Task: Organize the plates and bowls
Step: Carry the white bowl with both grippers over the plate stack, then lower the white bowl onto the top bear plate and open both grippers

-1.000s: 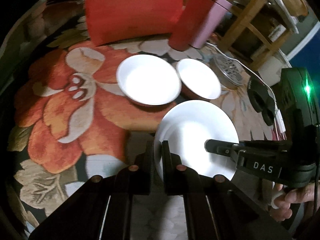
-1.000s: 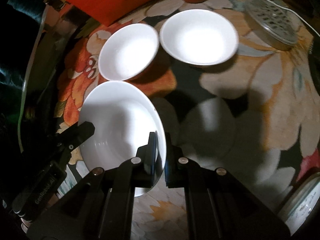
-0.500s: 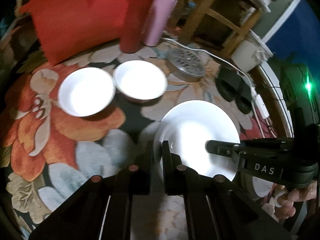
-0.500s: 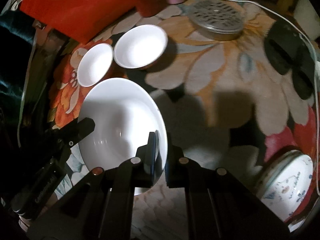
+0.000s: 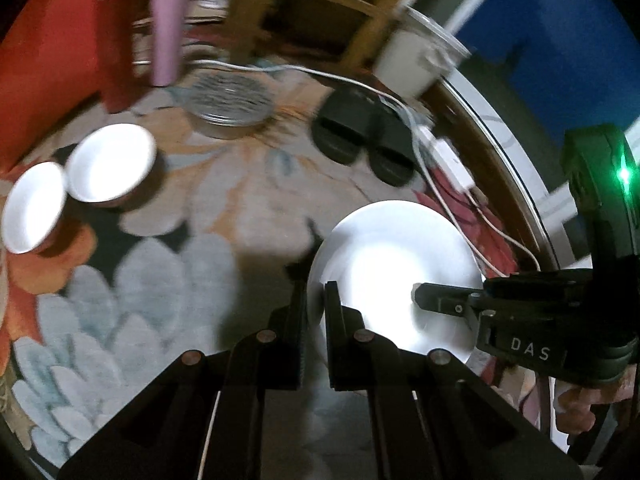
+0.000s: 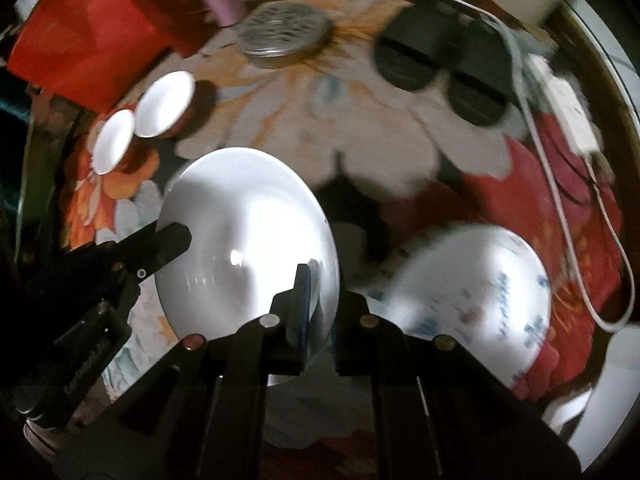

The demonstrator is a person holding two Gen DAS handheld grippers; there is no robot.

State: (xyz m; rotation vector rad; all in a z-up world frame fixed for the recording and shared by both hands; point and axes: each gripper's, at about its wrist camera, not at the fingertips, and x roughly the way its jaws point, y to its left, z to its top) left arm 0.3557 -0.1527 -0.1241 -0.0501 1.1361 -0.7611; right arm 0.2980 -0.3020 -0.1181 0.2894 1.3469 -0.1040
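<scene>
A plain white plate (image 5: 384, 264) hangs above the floral tablecloth, held from both sides. My left gripper (image 5: 316, 296) is shut on its near-left rim, and my right gripper (image 5: 416, 294) reaches in from the right. From the right wrist, the same white plate (image 6: 244, 236) has my right gripper (image 6: 322, 280) shut on its right rim and my left gripper (image 6: 180, 236) clamped on its left edge. Two white bowls (image 5: 110, 168) (image 5: 32, 206) sit side by side at the far left. A patterned white plate (image 6: 472, 300) lies on the cloth just right of the held one.
A metal perforated lid (image 5: 230, 100), two black round objects (image 5: 364, 140), a white charger and cable (image 5: 448, 160), a pink tumbler (image 5: 168, 20) and a red box (image 5: 48, 64) stand along the back. The table's curved edge (image 5: 508, 152) runs on the right.
Both grippers carried the white plate to the right and a little up; the two bowls slid to the far left of view, and the patterned plate came into the right wrist view.
</scene>
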